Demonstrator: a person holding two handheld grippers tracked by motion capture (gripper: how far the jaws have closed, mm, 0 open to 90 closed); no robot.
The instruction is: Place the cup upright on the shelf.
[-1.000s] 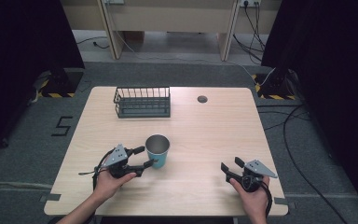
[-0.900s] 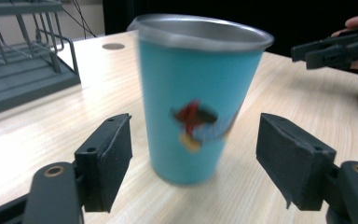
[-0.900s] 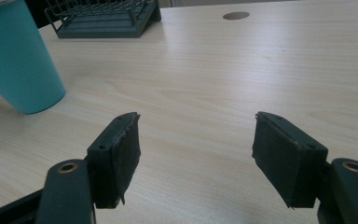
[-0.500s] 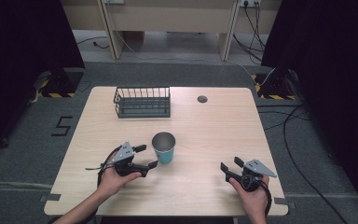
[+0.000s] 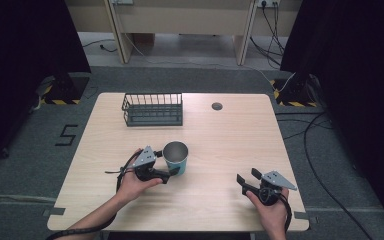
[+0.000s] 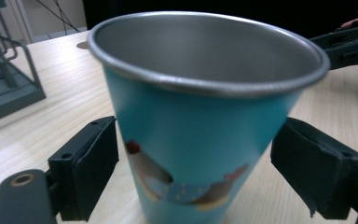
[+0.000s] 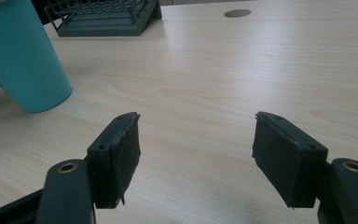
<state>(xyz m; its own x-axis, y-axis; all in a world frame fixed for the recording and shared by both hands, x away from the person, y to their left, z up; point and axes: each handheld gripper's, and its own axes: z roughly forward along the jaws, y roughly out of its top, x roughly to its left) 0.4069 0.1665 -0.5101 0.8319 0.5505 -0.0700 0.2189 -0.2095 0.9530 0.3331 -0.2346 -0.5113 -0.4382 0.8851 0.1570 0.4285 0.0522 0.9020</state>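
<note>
A teal metal cup with a bare steel inside stands upright on the wooden table, left of the middle. My left gripper is open, one jaw on each side of the cup's lower body. In the left gripper view the cup stands between the pads, which sit close to its wall. My right gripper is held near the front right edge, open with nothing in it. The right gripper view has the right gripper over bare wood and the cup far to the left.
A dark wire rack stands at the back left of the table, also seen as the rack in the right gripper view. A small round hole lies at the back middle. Cables run over the floor to the right.
My left gripper has slid to the right and a little away from me, further around the cup. The cup shifted slightly right with it. The right gripper has stayed put.
</note>
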